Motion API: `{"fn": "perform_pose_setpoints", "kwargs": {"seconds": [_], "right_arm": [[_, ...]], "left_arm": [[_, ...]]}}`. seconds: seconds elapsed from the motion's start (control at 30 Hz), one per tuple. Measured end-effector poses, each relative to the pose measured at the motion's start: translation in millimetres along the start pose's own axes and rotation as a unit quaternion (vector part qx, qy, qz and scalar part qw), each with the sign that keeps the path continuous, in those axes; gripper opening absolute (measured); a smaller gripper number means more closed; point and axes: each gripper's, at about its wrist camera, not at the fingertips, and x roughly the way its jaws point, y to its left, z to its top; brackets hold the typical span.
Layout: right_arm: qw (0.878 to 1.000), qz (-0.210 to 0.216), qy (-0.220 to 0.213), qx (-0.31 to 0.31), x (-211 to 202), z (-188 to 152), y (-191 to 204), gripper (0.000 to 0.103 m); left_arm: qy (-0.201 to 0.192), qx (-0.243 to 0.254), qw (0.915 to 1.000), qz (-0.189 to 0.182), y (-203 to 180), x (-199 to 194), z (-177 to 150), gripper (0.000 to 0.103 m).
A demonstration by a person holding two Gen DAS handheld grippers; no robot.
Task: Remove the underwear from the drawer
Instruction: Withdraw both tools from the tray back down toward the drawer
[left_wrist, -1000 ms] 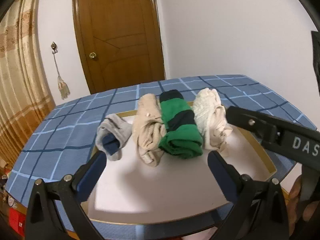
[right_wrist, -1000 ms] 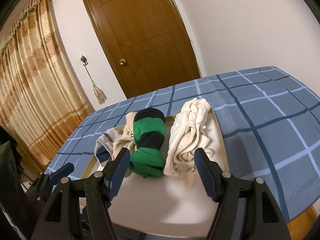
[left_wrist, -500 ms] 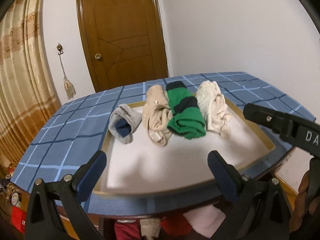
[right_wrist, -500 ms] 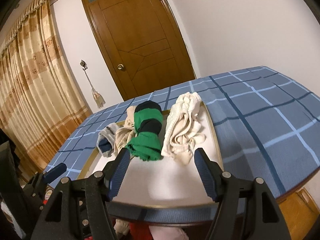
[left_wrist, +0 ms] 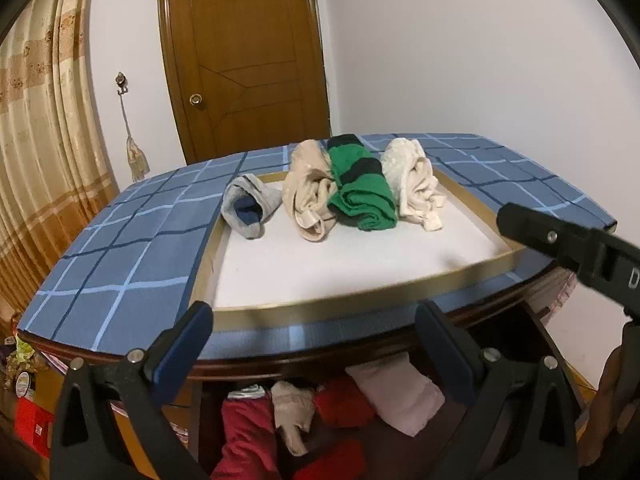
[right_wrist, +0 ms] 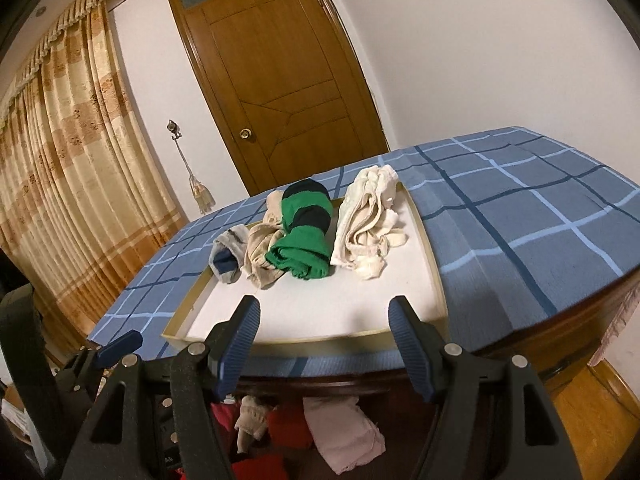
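**Soft clothes wait in the drawer below**

The drawer [left_wrist: 532, 332] sits open under the tabletop [left_wrist: 120, 272]. Inside lies a heap of underwear [left_wrist: 344, 408]: red, pink and tan pieces, all mixed up. How many there are cannot be counted, since they overlap.

The cloth looks soft, light and floppy. It will bend and hang when lifted. A good spot to grab looks like a thick fold near the top of the pink piece [right_wrist: 344, 432].

On the tabletop is a white tray [left_wrist: 320, 304] with four rolled pieces: grey, tan, green and cream.

The left hand-held gripper [left_wrist: 316, 344] is spread wide and holds nothing. The right hand-held gripper [right_wrist: 324, 332] is spread and empty too.
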Motion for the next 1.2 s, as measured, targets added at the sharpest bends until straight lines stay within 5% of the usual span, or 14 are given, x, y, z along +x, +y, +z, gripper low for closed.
{"fn": "perform_pose_setpoints", "kwargs": {"seconds": [0.37, 1.2], "right_arm": [[1.0, 0.003, 0.009, -0.007, -17, -30, 6, 0.069], [0.996, -0.005, 0.09, 0.001, -15, -100, -5, 0.069]], "left_arm": [[0.013, -0.002, 0.9999, -0.002, 2, -12, -23, 0.103], [0.106, -0.006, 0.9943, -0.006, 16, 0, -92, 0.103]]}}
